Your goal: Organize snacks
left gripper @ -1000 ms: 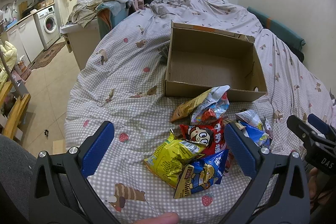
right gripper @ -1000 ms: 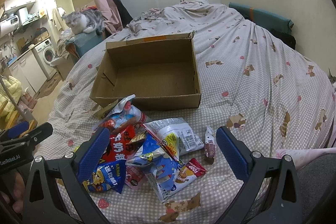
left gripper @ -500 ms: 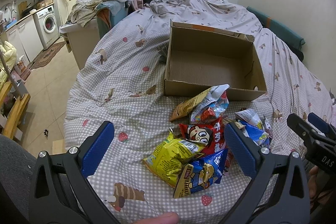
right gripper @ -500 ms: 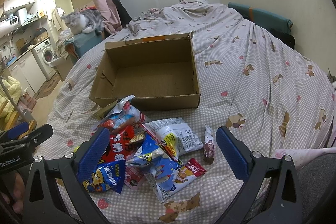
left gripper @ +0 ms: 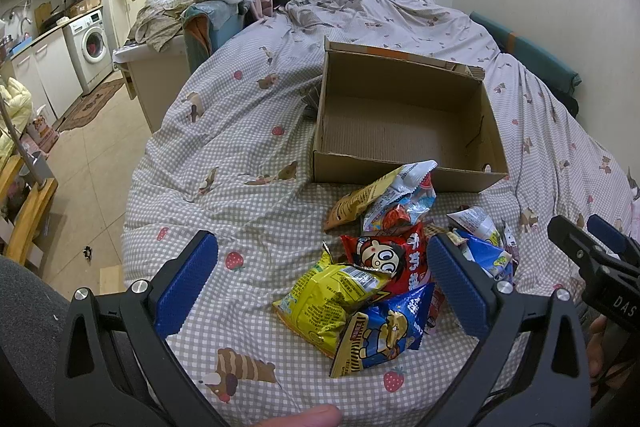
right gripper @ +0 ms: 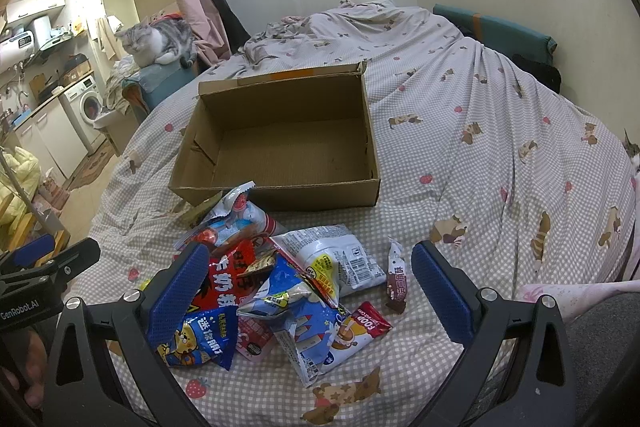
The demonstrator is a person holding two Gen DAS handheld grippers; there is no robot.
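Left wrist, crinkled snack packets (left gripper: pixel 384 267) heaped, overlapping

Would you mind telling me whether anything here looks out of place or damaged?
The snack packets lie heaped on the bedspread, none in the cardboard box. The box's far rim looks torn and ragged at its corner.

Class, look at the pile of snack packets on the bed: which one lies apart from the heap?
The slim brown bar wrapper, alone on the bedsheet, right of the white packet.

Dim indoor light, sharp focus, fisheye-bent edges.
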